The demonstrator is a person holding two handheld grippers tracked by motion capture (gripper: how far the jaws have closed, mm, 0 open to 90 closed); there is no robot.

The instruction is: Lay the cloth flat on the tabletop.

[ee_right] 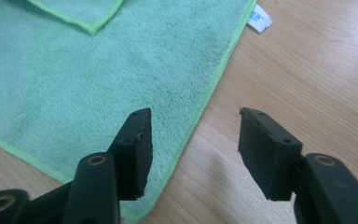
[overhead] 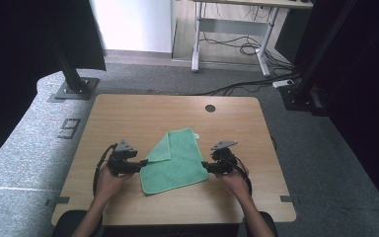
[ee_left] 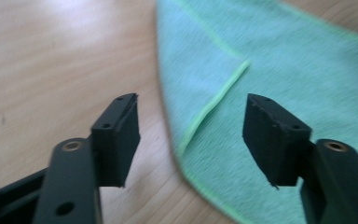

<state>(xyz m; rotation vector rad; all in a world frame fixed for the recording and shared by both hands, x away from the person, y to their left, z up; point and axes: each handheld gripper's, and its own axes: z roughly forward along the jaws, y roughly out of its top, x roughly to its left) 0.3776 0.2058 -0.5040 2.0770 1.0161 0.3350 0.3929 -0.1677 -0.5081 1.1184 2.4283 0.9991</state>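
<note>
left claw (overhead: 143, 162) wide, empty | right claw (overhead: 205, 165) wide, empty | green cloth (overhead: 175, 160) flat on table (overhead: 128, 113)

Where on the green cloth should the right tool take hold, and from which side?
Probably the hemmed right edge of the cloth, near its closest corner, coming in low from the right. That edge lies flat on the table, right in front of the open right tool; the left part is folded double.
</note>
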